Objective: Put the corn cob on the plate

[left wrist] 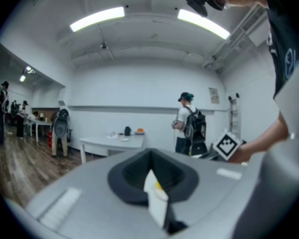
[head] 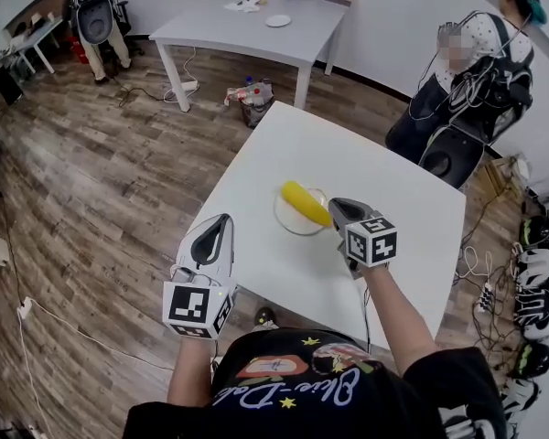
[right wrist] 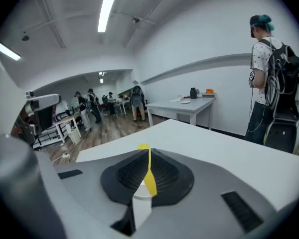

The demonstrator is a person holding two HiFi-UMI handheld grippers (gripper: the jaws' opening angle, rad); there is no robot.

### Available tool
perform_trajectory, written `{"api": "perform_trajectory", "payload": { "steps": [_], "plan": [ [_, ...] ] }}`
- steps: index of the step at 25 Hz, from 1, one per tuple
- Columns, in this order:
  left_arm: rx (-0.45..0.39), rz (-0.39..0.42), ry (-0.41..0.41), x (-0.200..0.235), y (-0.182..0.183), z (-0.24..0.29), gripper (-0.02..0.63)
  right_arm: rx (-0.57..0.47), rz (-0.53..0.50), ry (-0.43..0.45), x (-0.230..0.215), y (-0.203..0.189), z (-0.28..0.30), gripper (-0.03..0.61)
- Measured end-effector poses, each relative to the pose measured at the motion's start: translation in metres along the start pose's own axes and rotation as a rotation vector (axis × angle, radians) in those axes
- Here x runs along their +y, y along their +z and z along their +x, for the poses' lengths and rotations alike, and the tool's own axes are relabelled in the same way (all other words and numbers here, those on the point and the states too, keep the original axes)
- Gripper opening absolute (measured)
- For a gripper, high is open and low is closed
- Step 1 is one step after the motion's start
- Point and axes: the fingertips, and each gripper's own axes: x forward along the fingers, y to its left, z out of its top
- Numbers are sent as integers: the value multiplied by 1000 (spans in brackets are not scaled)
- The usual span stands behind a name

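Observation:
A yellow corn cob point(head: 304, 203) lies across a clear glass plate point(head: 285, 223) in the middle of the white table point(head: 403, 199) in the head view. My right gripper point(head: 336, 208) hovers just right of the cob's near end, jaws shut with nothing between them. In the right gripper view the jaws point(right wrist: 148, 153) meet in a thin seam, and a sliver of the yellow cob point(right wrist: 150, 179) shows through it. My left gripper point(head: 223, 219) hangs over the table's left front edge, well left of the plate, shut and empty. Its own view shows shut jaws point(left wrist: 150, 176).
A person with a backpack point(head: 471, 71) stands past the table's far right corner. A second white table point(head: 247, 21) with small items stands at the back. Bags and cables point(head: 252, 99) lie on the wooden floor between the tables; more gear lines the right wall.

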Motion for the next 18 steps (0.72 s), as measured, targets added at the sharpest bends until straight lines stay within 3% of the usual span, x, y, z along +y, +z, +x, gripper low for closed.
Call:
{"api": "perform_trajectory", "payload": {
  "steps": [4,8,18],
  "plan": [
    [5,-3,-2,-16,2,0,-2,-36,23,-59,2,-11,-37,26],
    [-2,7,-19,-36,3,-2,-2,-103,110,-30,8,-17,-63,26],
    [1,-5,-15,-58,3,-3,-2,-143,38,-30,3,-8,-89,26]
  ]
}}
